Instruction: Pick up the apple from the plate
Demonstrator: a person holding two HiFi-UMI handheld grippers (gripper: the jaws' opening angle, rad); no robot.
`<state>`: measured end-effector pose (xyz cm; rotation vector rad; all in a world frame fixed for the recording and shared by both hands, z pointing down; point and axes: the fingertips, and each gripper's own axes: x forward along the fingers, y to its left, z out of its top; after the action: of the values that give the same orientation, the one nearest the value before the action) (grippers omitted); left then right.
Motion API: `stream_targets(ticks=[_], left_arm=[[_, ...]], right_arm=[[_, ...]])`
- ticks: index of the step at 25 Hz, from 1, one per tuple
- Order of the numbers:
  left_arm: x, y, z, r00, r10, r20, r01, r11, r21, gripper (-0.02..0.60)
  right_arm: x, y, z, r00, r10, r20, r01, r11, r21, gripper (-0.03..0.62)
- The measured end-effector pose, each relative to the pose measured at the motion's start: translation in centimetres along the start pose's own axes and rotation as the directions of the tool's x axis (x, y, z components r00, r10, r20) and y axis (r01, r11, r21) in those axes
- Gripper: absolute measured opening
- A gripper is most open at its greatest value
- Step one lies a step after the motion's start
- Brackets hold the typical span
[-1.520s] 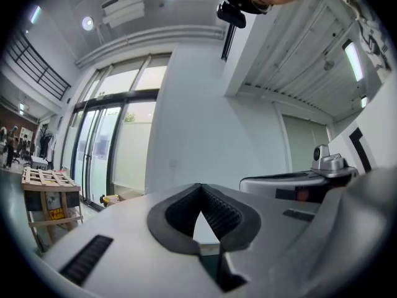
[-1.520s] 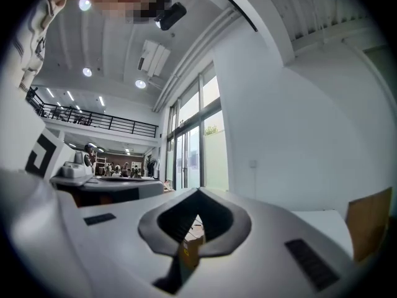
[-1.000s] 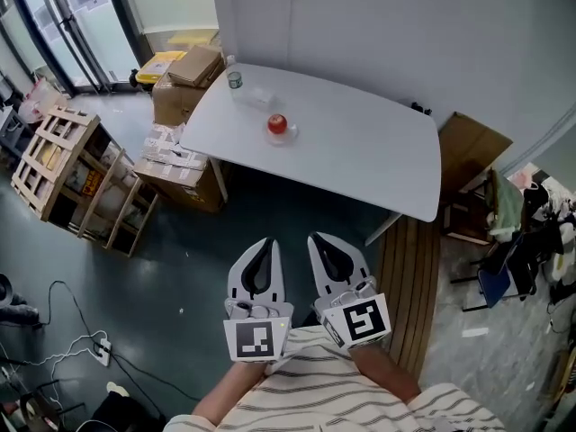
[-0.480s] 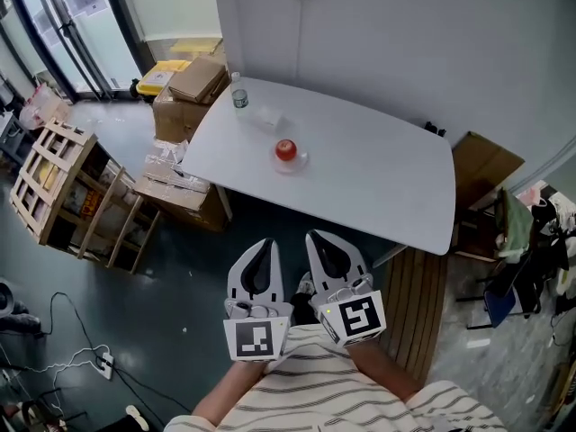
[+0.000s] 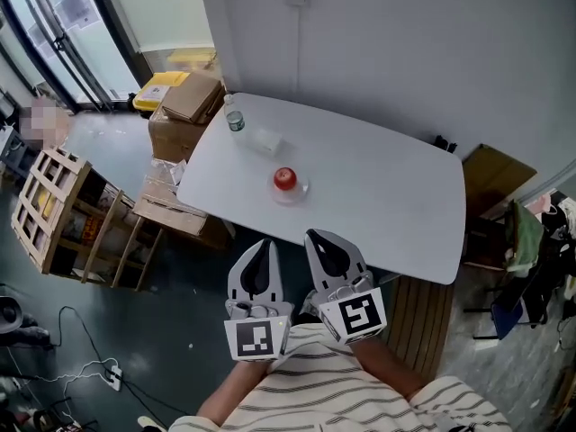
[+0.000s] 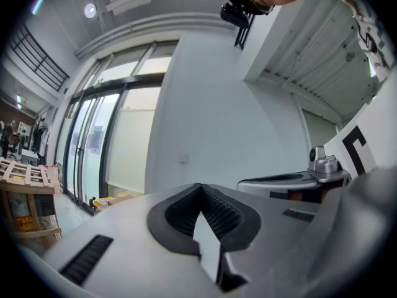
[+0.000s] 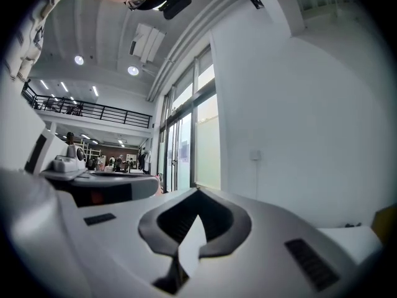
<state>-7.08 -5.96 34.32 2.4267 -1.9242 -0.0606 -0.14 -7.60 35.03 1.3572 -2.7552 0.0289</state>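
A red apple (image 5: 284, 179) sits on a small clear plate (image 5: 298, 191) near the front left of the white table (image 5: 387, 196) in the head view. My left gripper (image 5: 262, 242) and right gripper (image 5: 315, 236) are held side by side close to the body, short of the table's near edge and apart from the apple. Both point level with the jaws together and nothing between them. In the left gripper view the left gripper (image 6: 200, 188) shows only wall and windows beyond its tips. The right gripper (image 7: 197, 192) likewise sees no apple.
A water bottle (image 5: 234, 115) and a clear container (image 5: 267, 139) stand at the table's far left. Cardboard boxes (image 5: 184, 106) and a wooden rack (image 5: 54, 205) lie to the left. A slatted wooden bench (image 5: 416, 322) and a cluttered chair (image 5: 517, 268) are on the right.
The table and apple have drawn nearer and lower in the head view as both grippers moved forward together. Both grippers stayed shut.
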Motion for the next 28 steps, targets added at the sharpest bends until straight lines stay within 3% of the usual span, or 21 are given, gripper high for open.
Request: stream_targets(ticks=[8, 14, 28], left_arm=[[5.3, 0.0, -1.2, 0.999, 0.035, -0.023, -0.035, 0.999, 0.001, 0.004], [7.2, 1.8, -2.2, 0.997, 0.040, -0.064, -0.042, 0.999, -0.015, 0.005], [11.8, 6.2, -4.8, 0.991, -0.007, -0.134, 0.004, 1.000, -0.027, 0.003]], right_arm=[[3.5, -4.7, -1.1, 1.000, 0.019, -0.016, -0.018, 1.000, 0.022, 0.003], [6.3, -4.9, -2.3, 0.998, 0.033, -0.053, -0.031, 0.999, 0.037, 0.003], [13.3, -6.5, -8.0, 0.987, -0.011, -0.163, 0.026, 0.995, 0.091, 0.003]])
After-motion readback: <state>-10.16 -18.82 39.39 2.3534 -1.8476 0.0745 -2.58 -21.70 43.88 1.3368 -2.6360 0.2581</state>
